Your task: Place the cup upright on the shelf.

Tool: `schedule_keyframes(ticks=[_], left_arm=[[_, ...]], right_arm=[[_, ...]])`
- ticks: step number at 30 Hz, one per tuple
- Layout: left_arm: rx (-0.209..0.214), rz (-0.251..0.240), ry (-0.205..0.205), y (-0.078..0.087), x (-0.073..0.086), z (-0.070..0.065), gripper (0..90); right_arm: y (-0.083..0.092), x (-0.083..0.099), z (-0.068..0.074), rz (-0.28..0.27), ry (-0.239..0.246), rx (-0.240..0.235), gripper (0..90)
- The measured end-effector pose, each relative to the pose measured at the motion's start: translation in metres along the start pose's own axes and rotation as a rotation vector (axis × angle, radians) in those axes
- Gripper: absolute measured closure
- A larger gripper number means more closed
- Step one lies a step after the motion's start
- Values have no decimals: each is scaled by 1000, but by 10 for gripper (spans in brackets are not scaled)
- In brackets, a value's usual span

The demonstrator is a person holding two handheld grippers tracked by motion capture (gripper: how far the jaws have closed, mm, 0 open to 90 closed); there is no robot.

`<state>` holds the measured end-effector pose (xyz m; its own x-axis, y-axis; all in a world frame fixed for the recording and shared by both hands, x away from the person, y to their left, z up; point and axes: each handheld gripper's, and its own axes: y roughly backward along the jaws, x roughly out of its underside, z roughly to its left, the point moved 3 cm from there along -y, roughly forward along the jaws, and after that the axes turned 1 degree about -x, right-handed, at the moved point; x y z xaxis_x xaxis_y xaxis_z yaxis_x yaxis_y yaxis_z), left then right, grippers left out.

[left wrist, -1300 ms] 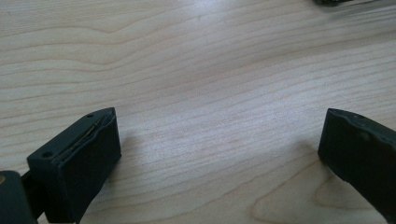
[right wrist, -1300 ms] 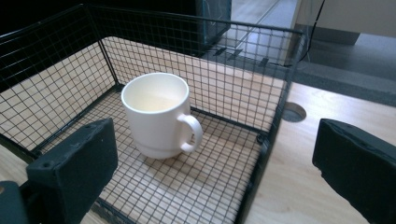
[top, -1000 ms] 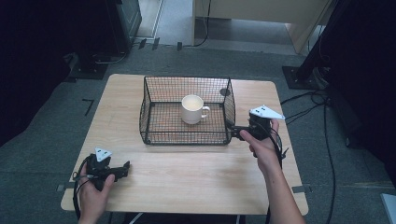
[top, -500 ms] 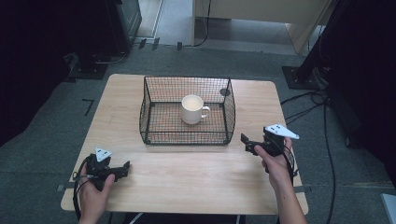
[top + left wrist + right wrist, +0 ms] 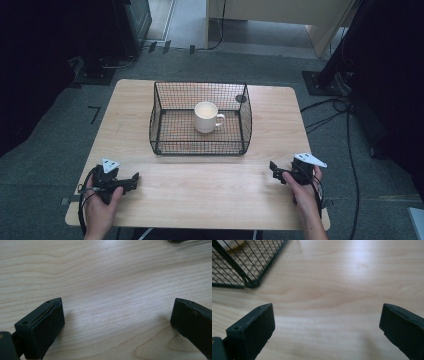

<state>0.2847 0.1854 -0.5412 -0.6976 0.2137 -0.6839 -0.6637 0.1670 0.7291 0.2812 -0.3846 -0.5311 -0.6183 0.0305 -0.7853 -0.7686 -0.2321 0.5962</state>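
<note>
Nearest the person, the left hand-held gripper [image 5: 134, 180] rests low on the counter [image 5: 210, 200], well short of the basket [image 5: 200, 150] and off its near-left corner; its own view shows the jaws spread wide over bare wood, with nothing between them. The right hand-held gripper [image 5: 274, 170] sits off the basket's near-right corner, also with jaws parted and empty, and its own view catches that wire corner [image 5: 249, 282] up and to the left. Beyond both, the basket stands mid-counter, and the white mug [image 5: 206, 116] sits upright inside it, about the middle of the floor, handle pointing toward the basket's right wall. The work in hand looks like a reach for the mug or the basket, and the right side seems better placed, given the handle. To do it well, the person would likely lift the gripper above the basket's rim before moving in, come down over the mug instead of raking the wire, keep the jaws wide until they straddle the handle or the mug's wall, then close squarely so the mug does not tip.
</note>
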Motion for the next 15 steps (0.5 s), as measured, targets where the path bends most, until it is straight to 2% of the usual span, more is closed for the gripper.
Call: schedule_keyframes(ticks=[8, 12, 15], left_arm=[[0, 0, 0, 0, 0, 0, 0], [0, 0, 0, 0, 0, 0, 0], [0, 0, 0, 0, 0, 0, 0]], right_arm=[[14, 21, -16, 54, 27, 82, 2], [21, 27, -25, 61, 0, 93, 2], [26, 31, -30, 68, 0, 108, 3]])
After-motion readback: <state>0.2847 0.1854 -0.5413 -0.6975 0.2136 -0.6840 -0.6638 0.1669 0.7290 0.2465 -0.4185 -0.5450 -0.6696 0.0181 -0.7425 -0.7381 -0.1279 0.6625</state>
